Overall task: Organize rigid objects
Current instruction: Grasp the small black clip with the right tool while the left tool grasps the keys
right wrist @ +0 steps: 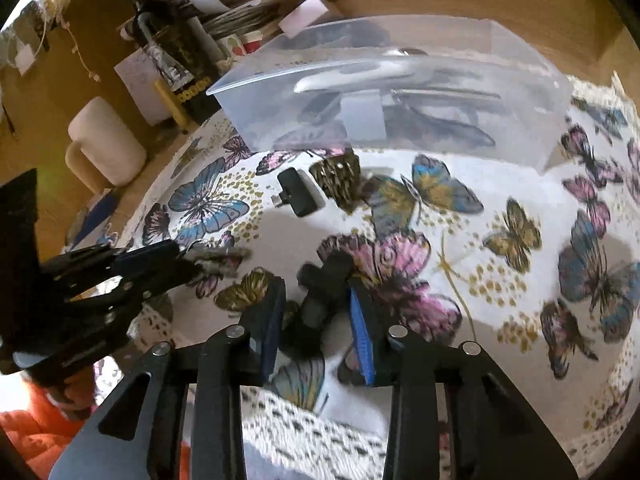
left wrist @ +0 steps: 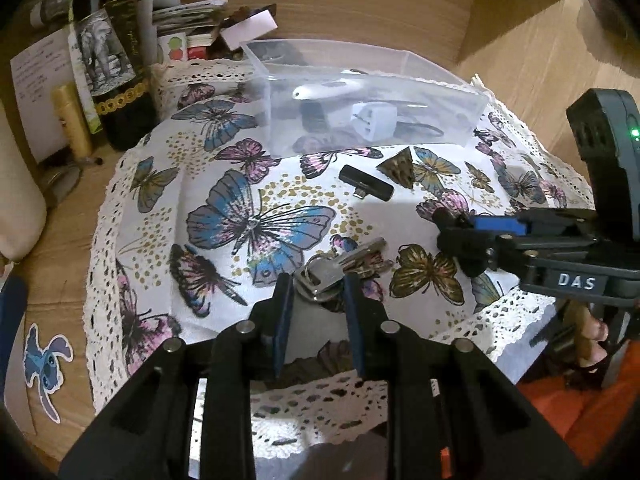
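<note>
Your left tool (left wrist: 316,292) is open, with the bunch of silver metal keys (left wrist: 340,270) lying on the butterfly cloth (left wrist: 240,184) right at its tips. Keys are hard, heavy and floppy on the ring, so pinch the fat middle. Your right tool (right wrist: 316,312) has a small black lumpy thing (right wrist: 324,280) between its fingers; I cannot tell if it is squeezed. The clear plastic box (left wrist: 440,80) sits behind, with open cloth between. The cloth edge is near.
</note>
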